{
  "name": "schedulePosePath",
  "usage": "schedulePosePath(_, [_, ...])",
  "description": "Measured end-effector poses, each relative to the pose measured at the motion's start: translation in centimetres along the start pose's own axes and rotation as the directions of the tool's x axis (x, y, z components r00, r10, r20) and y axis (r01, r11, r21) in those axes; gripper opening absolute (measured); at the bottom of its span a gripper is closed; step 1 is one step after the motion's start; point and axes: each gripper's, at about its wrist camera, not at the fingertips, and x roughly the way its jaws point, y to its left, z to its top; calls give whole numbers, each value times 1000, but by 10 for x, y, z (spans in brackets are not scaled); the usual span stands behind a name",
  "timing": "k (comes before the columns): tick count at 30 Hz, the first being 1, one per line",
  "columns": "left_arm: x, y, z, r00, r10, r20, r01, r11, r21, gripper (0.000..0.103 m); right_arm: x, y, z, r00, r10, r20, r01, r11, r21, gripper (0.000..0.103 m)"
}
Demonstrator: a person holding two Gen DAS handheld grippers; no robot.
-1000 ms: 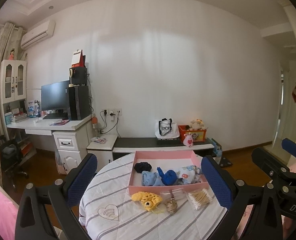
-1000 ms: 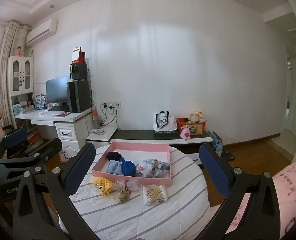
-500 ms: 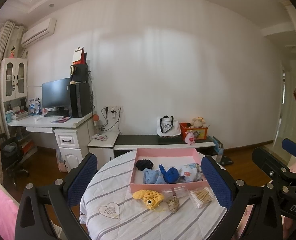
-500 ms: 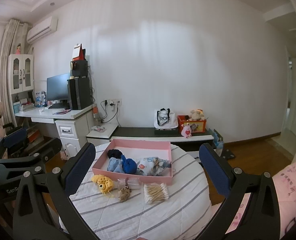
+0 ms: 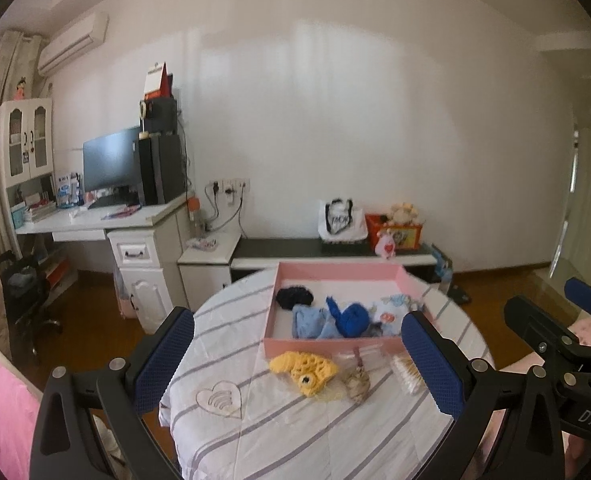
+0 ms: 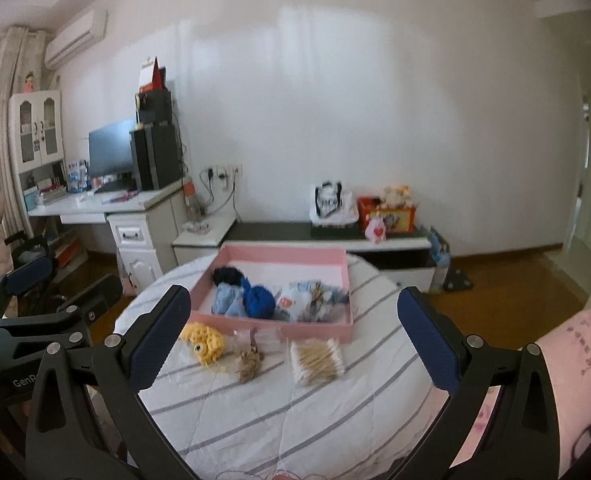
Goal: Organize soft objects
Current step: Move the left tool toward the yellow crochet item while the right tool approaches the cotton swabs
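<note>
Hovering above a round counter (image 6: 279, 412) with a striped cloth, the left claw (image 5: 297, 358) and right claw (image 6: 291, 334) both hang with jaws wide apart, holding nothing. A pink tray (image 6: 337, 264) on the counter holds black, light blue, dark blue and patterned soft items. Just in front of it lie a yellow knitted toy (image 6: 205, 342), a small brown toy (image 6: 249, 364) and a pack of cotton swabs (image 6: 315, 362).

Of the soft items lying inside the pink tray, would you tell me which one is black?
The dark scrunched bundle in the pink tray's far left corner; the pieces beside it are light blue, royal blue and a pale printed cloth.
</note>
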Motion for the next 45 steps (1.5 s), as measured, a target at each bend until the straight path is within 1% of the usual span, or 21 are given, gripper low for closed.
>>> schedulePosePath(4, [17,2,-2,998,5,-62,-5,1000,4,103,22,-2,-11,998,-2,-67,2,1000,6,103])
schedulePosePath(8, [43,1,-5,991,15,-136,-14,1000,4,103,46,-3,-21,990,-5,-139,7,1000,13,103])
schedulePosePath(15, [84,2,-8,972,23,-234,-20,1000,17,103,87,-5,-42,966,-5,-258,11,1000,25,103])
schedulePosePath(18, [106,2,-13,960,25,-277,-19,1000,24,103,103,-6,-52,951,-6,-308,15,999,28,103])
schedulePosePath(21, [130,3,-20,945,27,-325,-19,999,27,103,119,-6,-60,935,-17,-353,26,999,22,103])
schedulePosePath(25, [165,4,-28,920,30,-392,-18,999,33,103,144,-6,-72,910,-27,-414,37,999,17,103])
schedulePosePath(27, [179,7,-33,910,35,-413,-22,999,34,103,155,-7,-77,897,-34,-442,45,999,15,103])
schedulePosePath(29, [194,9,-38,900,54,-432,-41,998,40,103,167,-8,-82,884,-41,-465,54,998,15,103])
schedulePosePath(32, [214,13,-45,882,66,-467,-55,998,38,103,184,-14,-89,864,-59,-500,77,997,16,103])
schedulePosePath(35, [230,19,-50,872,61,-486,-62,998,14,103,199,-20,-96,845,-80,-530,103,995,15,103])
schedulePosePath(38, [242,22,-53,865,61,-497,-63,998,13,103,213,-26,-101,826,-97,-556,128,992,17,103])
schedulePosePath(41, [252,23,-57,859,55,-509,-61,998,6,103,221,-30,-105,815,-98,-571,136,990,24,103])
schedulePosePath(43, [256,22,-58,856,48,-514,-53,999,6,103,225,-31,-105,813,-83,-576,125,992,34,103])
schedulePosePath(45, [260,21,-58,854,37,-519,-42,999,3,103,228,-29,-104,813,-94,-574,130,991,21,103])
